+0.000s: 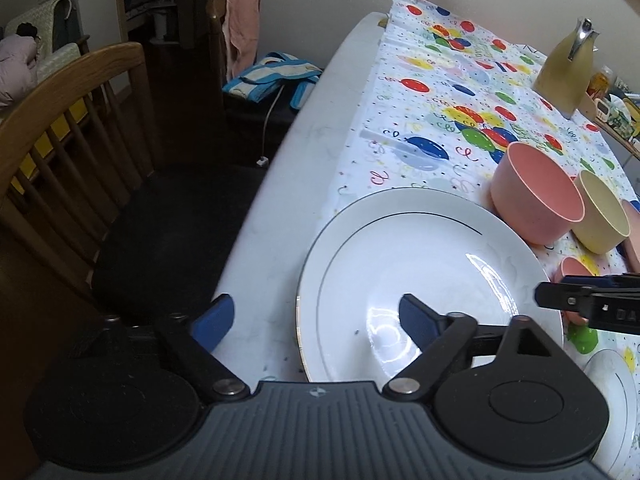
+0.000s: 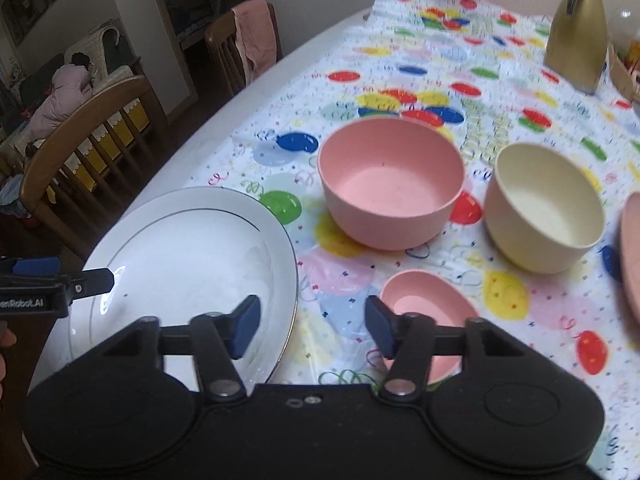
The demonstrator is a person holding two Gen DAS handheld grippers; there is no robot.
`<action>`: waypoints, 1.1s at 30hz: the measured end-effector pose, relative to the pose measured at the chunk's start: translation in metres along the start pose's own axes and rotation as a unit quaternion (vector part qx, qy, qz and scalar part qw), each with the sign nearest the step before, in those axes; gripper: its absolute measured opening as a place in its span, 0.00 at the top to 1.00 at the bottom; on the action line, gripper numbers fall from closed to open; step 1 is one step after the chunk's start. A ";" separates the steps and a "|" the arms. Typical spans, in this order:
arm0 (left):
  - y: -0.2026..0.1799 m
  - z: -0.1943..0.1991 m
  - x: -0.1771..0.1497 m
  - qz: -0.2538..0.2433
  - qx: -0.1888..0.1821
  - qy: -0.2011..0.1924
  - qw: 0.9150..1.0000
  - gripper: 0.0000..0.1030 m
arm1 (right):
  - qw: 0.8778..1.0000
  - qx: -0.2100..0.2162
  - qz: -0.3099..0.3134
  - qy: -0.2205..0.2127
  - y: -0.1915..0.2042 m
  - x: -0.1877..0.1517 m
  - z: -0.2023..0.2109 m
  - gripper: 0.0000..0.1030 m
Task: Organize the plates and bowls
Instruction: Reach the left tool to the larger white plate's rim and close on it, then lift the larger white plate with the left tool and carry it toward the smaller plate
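A large white plate [image 1: 420, 264] [image 2: 192, 248] with a thin dark ring lies near the table's rounded edge. My left gripper [image 1: 316, 320] is open, and the plate's left rim sits between its blue pads without touching them. My right gripper [image 2: 313, 326] is also open and straddles the plate's right rim, one pad over the plate and one over the cloth. Behind the plate stand a large pink bowl [image 2: 392, 184] and a cream bowl [image 2: 548, 216]. A small pink bowl [image 2: 428, 300] sits just beyond the right pad.
A pink plate's edge [image 2: 630, 248] shows at far right, and a second white plate [image 1: 612, 376] lies at lower right. A gold jug [image 2: 580, 36] stands at the back of the balloon tablecloth [image 2: 400, 60]. Wooden chairs [image 1: 68, 152] stand along the table's left edge.
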State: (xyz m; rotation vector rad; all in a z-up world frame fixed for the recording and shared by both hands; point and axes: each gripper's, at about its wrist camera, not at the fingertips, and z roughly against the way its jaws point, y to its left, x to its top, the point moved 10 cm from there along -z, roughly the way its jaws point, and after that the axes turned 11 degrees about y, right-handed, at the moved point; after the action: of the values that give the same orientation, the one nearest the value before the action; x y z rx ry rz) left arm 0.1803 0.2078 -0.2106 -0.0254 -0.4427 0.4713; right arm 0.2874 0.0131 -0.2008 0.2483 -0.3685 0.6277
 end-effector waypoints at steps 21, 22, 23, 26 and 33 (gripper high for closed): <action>0.007 -0.009 -0.003 0.053 -0.027 0.045 0.997 0.77 | 0.995 0.074 -0.062 0.033 0.007 0.000 -0.017 0.92; 0.007 -0.007 -0.003 0.053 -0.028 0.043 0.997 0.77 | 0.995 0.075 -0.064 0.033 0.006 0.000 -0.017 0.92; 0.006 -0.005 -0.003 0.052 -0.027 0.041 0.997 0.77 | 0.994 0.075 -0.065 0.033 0.006 -0.001 -0.016 0.92; 0.003 -0.001 -0.006 0.047 -0.031 0.040 0.998 0.77 | 0.995 0.074 -0.060 0.033 0.007 -0.006 -0.012 0.93; 0.001 -0.001 -0.013 0.027 -0.038 0.045 0.998 0.85 | 0.994 0.081 -0.067 0.035 0.003 -0.021 -0.002 0.93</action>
State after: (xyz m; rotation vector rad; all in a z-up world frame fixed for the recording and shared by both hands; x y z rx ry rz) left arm 0.1699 0.2031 -0.2164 -0.1325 -0.3727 0.5044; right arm 0.2702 0.0054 -0.2105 0.4012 -0.2313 0.5321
